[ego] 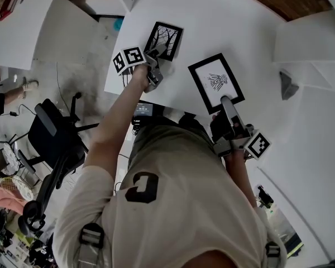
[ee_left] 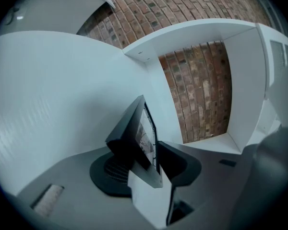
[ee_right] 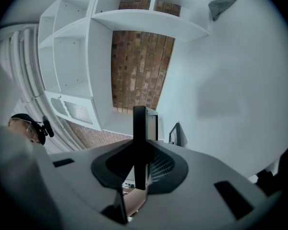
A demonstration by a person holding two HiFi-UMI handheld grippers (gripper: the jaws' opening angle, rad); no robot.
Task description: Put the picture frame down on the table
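The bird picture frame (ego: 216,82) is face up by the desk's (ego: 251,32) near edge, with the right gripper's (ego: 225,102) fingers clamped on its rim. The tree picture frame (ego: 164,40), toward the left edge, is pinched the same way by the left gripper (ego: 156,56). It is unclear whether either frame touches the desk, so an early release could drop one, and the bird frame might tip off the edge.

Left tongs (ego: 158,53) clamped; right tongs (ego: 226,101) clamped; both arms (ego: 120,113) reach forward.

Two black frames are over the white table (ego: 234,21), well apart. The left frame (ego: 163,40) shows bare trees, the right frame (ego: 216,82) a small drawing on white. Each is held by its near edge.
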